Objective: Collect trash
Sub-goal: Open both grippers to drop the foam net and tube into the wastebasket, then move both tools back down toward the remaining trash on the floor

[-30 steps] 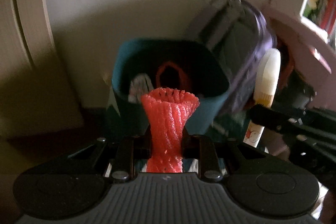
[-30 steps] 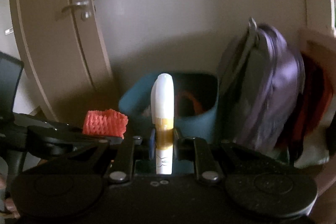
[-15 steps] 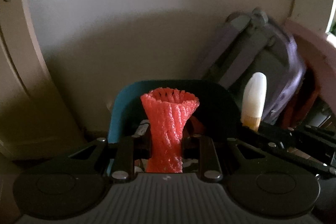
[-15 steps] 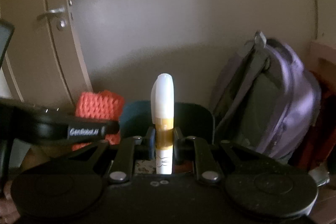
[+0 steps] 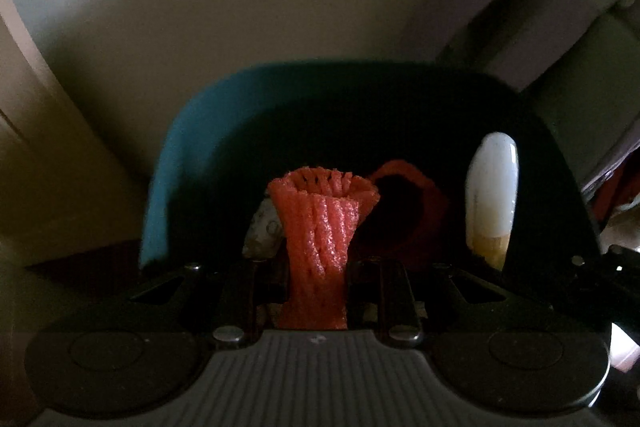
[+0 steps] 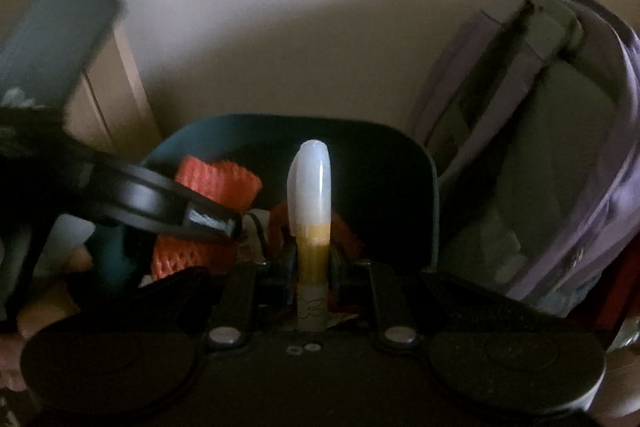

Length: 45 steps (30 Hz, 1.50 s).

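We've got the left hand-held gripper [image 5: 316, 283] pinching a red foam net [image 5: 320, 227] and the right hand-held gripper [image 6: 314, 267] clamped on a white-capped tube [image 6: 312, 187], both right over the teal bin [image 6: 400, 155] just ahead, purple backpack [image 6: 560, 147] beside it.

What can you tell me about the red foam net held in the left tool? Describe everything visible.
The red foam net is a soft mesh sleeve of foam-like strands, pinched narrow where the left tool clamps it and flaring open at its top. It stands roughly upright over the mouth of the teal bin, touching only the tool's pads.
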Motion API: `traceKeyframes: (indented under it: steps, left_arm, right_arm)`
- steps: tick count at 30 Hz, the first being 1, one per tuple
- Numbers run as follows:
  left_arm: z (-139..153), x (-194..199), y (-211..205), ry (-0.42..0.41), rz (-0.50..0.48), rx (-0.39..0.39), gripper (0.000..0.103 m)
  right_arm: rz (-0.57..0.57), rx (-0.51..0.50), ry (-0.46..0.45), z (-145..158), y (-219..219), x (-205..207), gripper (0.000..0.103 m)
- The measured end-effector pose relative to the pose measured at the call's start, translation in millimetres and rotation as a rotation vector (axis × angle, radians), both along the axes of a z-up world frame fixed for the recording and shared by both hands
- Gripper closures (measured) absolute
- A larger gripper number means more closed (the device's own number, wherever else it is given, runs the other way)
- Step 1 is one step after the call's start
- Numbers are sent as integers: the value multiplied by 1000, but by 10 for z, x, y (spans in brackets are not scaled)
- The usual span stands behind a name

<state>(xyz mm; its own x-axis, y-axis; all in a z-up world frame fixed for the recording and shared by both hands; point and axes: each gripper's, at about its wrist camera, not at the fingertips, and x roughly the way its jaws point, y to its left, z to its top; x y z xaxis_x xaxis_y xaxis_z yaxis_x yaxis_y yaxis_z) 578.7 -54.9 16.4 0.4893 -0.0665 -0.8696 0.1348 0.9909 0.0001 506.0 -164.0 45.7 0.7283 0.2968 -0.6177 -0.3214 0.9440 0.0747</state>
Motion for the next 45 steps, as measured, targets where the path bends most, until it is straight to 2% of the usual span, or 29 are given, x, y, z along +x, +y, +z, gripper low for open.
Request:
traceKeyframes:
  steps: [3,5,7,9,11,13,20,23,30,35,41,45]
  left_arm:
    - [-69,57,35,43,-5,-9,79]
    - [-87,88,57,76,-5,-22,74]
    - [-93,109,68,100,-9,-30,56]
    - [-62,101,100,85,13,-29,47]
    - [-20,83,134,77,20,-65,45]
    - [18,46,155,65,21,-86,41]
    - [281,-232,158,-20,5,-109,36]
    - [443,-392,126,-58,-1,-111,28]
    - [804,-916,132,-133,-31,-95,27]
    - [1035,-1328,172,-180,-55,-75,27]
    - [1183,-1857,271,-217,-89,-85,27]
    - [1171,-2189,362,-227,-110,-87,27]
  right_arm:
    - [12,-31,11,-24,63,39,87]
    - [27,-59,11,-53,105,27,87]
    - [32,-70,6,-62,126,8,86]
    - [35,-72,14,-53,153,7,84]
    - [36,-83,10,-36,166,-23,83]
    - [47,-76,10,-10,169,-78,78]
    - [40,-67,-24,178,108,-259,69]
    - [31,-61,-38,282,64,-387,64]
    - [16,-29,-66,554,-92,-777,59]
    - [18,-14,-91,759,-119,-1170,52]
    - [32,5,-99,819,-179,-1440,46]
    - [57,9,-101,779,-177,-1683,41]
